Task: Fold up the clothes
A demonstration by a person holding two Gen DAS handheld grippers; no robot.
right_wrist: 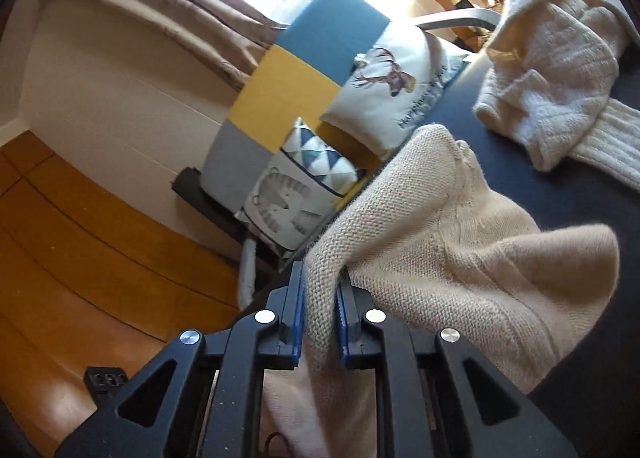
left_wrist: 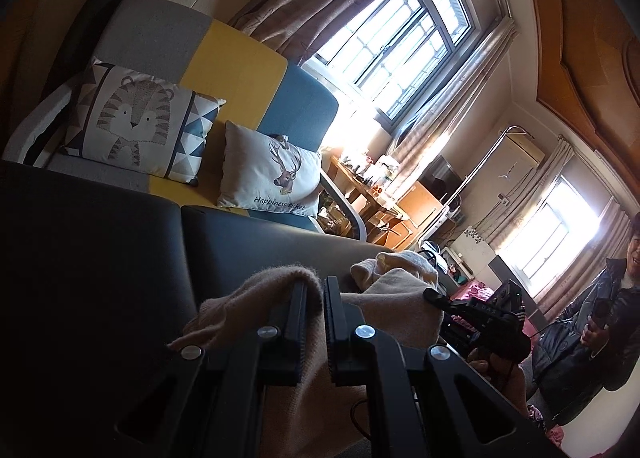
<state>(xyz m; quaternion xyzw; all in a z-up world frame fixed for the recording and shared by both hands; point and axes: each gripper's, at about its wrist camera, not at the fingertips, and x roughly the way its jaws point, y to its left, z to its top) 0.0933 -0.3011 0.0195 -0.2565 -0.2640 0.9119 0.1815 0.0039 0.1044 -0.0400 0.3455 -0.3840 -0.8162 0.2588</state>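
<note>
Two knits on dark table [right_wrist: 580,194]: beige sweater [right_wrist: 460,258] clamped by both left gripper [left_wrist: 315,290] and right gripper [right_wrist: 320,290]; white sweater [right_wrist: 552,70] lying apart. Two cushions behind.

Beige sweater [right_wrist: 460,258]: fine, slightly fuzzy knit wool. Cream garment [right_wrist: 560,70] behind: chunkier ribbed knit. Dark surface [left_wrist: 100,258]: matt, smooth, possibly leatherette. Right gripper [right_wrist: 320,298]: matt black plastic, shiny metal bolts, blue pads. Floor [right_wrist: 80,258]: glossy wood. Sofa [left_wrist: 248,70]: woven cloth.
</note>
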